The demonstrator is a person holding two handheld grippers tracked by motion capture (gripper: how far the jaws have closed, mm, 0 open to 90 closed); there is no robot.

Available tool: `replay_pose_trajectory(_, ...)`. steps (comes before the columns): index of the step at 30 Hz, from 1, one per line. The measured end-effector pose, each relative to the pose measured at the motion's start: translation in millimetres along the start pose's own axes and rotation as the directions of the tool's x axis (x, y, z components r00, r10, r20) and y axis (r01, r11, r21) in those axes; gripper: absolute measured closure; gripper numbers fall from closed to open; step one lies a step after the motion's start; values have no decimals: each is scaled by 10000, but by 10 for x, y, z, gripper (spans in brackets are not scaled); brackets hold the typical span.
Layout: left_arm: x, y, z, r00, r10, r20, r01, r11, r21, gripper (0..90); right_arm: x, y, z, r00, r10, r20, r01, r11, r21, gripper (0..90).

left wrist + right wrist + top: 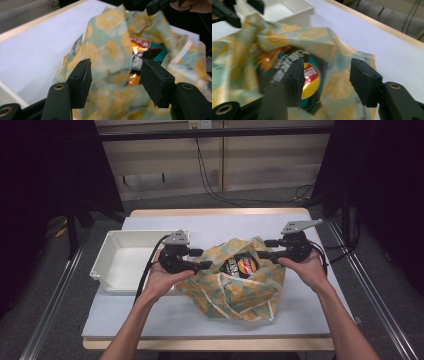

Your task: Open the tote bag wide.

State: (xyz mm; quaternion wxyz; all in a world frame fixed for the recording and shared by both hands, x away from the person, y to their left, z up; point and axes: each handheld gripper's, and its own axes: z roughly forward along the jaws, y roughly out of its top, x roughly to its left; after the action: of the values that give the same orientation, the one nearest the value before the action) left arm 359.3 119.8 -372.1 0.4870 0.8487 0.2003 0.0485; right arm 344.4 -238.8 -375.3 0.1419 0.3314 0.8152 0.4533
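Tongs: left tongs (206, 265), right tongs (260, 254) both spread, frame centre;
Fabric bag (235, 287): soft, limp; pinch rim;
Snack packet (242, 265): light, crinkly

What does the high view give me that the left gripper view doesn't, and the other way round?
High view: the white tray left of the bag, both hands and the whole table. Left gripper view: close up, the left gripper open, its jaws either side of a fold of cloth. Both: the lemon-print bag with a snack packet in its mouth, and the right gripper at the far rim.
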Motion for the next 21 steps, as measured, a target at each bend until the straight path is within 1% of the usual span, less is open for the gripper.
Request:
replay_pose_trajectory(1,-24,43,-5,10000,85,-10,-85,9999,-101,420,39,1,-44,9997,-79,-210,77,10000,-56,474)
replay_pose_trajectory(2,-33,79,-9,9998,184,-54,-184,9998,-30,419,74,0,-72,9989,-46,-468,45,10000,-22,477)
replay_pose_trajectory(3,-41,128,21,9999,130,54,-129,9998,-158,417,103,-5,-78,9983,-75,-573,78,10000,59,481)
replay_pose_trajectory(5,-62,208,101,9997,260,10,-260,9996,-54,416,233,-41,-58,9954,-378,-877,425,9977,531,495)
replay_pose_trajectory(6,-71,246,157,9995,331,-11,-331,9994,85,416,272,-55,-48,9943,-448,-963,505,9971,575,494)
replay_pose_trajectory(7,-75,274,220,9995,298,-48,-297,9995,87,407,322,-71,-36,9923,-514,-1127,581,9967,572,489)
replay_pose_trajectory(8,-72,300,274,9994,323,-158,-320,9993,184,398,372,-87,-30,9901,-598,-1269,670,9963,537,478)
replay_pose_trajectory(9,-70,318,330,9996,222,-148,-219,9995,229,396,418,-101,-22,9877,-688,-1403,763,9959,493,470)
replay_pose_trajectory(10,-66,332,394,9999,162,-51,-161,9996,215,391,461,-116,-12,9863,-752,-1469,834,9953,502,465)
replay_pose_trajectory(12,-82,367,530,9997,186,149,-196,9976,664,351,538,-153,26,9818,-945,-1646,1055,9926,594,448)
replay_pose_trajectory(13,-86,373,575,9995,247,213,-264,9961,843,326,566,-170,44,9811,-997,-1657,1120,9915,663,440)
replay_pose_trajectory(14,-83,378,634,9991,389,187,-407,9933,1084,320,582,-184,61,9800,-1021,-1705,1152,9910,684,436)
replay_pose_trajectory(15,-81,371,699,9990,400,217,-424,9910,1266,301,595,-204,87,9785,-1035,-1785,1177,9905,709,434)
replay_pose_trajectory(16,-67,360,768,9994,328,72,-335,9861,1625,287,614,-224,112,9780,-1004,-1826,1159,9903,766,424)
replay_pose_trajectory(17,-64,352,800,9993,350,-104,-327,9850,1692,284,633,-250,145,9748,-1083,-1952,1271,9881,866,418)
replay_pose_trajectory(18,-57,342,825,9991,412,-56,-396,9831,1789,289,649,-267,159,9737,-1131,-1978,1332,9868,916,413)
replay_pose_trajectory(19,-50,331,845,9991,415,-8,-406,9815,1869,336,666,-287,173,9722,-1170,-2027,1387,9856,965,413)
replay_pose_trajectory(20,-37,321,863,9987,493,-152,-453,9784,2016,374,679,-309,182,9710,-1165,-2087,1404,9847,1033,426)
replay_pose_trajectory(21,-23,309,875,9987,459,-219,-403,9768,2101,440,689,-329,185,9710,-1158,-2093,1420,9832,1144,437)
